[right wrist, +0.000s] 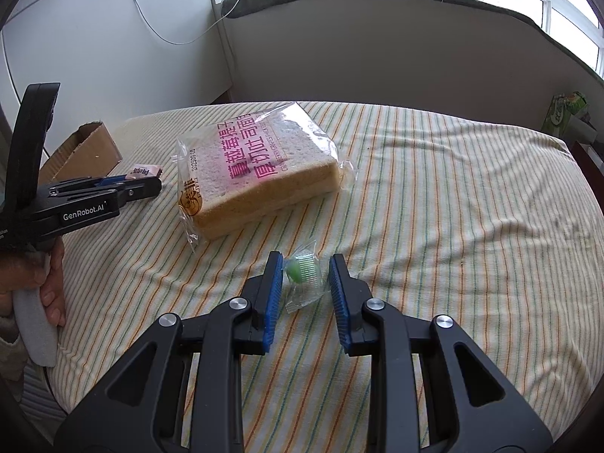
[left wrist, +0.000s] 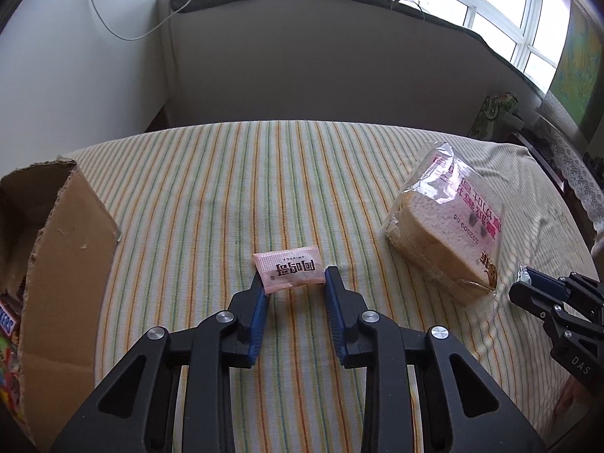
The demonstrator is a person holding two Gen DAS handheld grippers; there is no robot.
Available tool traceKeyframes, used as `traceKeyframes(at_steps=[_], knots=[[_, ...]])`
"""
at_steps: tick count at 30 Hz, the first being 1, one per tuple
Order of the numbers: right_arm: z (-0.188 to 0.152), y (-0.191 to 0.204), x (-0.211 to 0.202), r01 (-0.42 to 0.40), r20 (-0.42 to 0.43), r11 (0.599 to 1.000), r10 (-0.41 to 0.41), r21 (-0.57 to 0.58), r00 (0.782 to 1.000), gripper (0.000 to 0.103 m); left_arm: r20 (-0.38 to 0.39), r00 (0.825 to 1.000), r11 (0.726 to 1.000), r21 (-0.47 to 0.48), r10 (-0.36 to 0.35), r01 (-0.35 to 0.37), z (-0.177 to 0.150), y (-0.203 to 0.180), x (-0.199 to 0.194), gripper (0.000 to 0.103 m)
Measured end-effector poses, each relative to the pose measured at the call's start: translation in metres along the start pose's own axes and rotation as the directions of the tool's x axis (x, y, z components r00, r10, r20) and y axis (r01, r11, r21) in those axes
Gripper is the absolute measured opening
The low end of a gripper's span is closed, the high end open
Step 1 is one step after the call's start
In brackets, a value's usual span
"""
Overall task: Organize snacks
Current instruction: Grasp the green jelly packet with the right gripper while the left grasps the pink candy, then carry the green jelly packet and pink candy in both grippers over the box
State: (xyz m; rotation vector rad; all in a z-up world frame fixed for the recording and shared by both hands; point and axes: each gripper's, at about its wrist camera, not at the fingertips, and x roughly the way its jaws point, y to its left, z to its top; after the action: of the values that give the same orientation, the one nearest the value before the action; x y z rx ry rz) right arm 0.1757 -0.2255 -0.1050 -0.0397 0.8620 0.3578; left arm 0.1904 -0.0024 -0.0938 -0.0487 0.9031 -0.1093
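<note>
A small pink snack packet [left wrist: 288,270] lies on the striped tablecloth [left wrist: 226,188], and my left gripper [left wrist: 292,278] is shut on it, a blue pad against each end. The right wrist view shows the same packet [right wrist: 145,170] at that gripper's tip [right wrist: 153,183]. My right gripper [right wrist: 304,262] is shut on a clear wrapper with a green sweet [right wrist: 302,275] inside, low over the cloth. A bagged loaf of sliced bread [right wrist: 260,173] lies between the two grippers, also in the left wrist view [left wrist: 449,219].
An open cardboard box [left wrist: 64,249] stands at the left with colourful snack bars [left wrist: 7,324] inside. A hand [right wrist: 49,287] holds the left gripper's handle. A green patterned pack [right wrist: 566,109] sits beyond the table's far right corner. A wall and window sill lie behind.
</note>
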Motion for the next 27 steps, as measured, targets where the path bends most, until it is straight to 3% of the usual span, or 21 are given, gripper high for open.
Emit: traceKeyframes(at_steps=[17,22,27], knots=[[-0.011,0.015,-0.040,0.029,0.072,1.000,-0.029,0.008,0.997,0.026,0.153,0.988,0.999,0.028,-0.028,0.024,-0.024,-0.007,-0.080,0.026],[-0.008,0.028,-0.070,0.036,0.112,0.999,-0.037,0.006,0.993,0.026,0.216,0.973,0.997,0.028,-0.080,0.076,-0.035,-0.008,-0.113,0.026],[0.016,0.057,-0.127,0.075,0.241,0.996,-0.062,-0.044,0.969,0.026,0.308,0.942,0.991,0.032,-0.131,0.128,-0.032,-0.004,-0.161,0.026]])
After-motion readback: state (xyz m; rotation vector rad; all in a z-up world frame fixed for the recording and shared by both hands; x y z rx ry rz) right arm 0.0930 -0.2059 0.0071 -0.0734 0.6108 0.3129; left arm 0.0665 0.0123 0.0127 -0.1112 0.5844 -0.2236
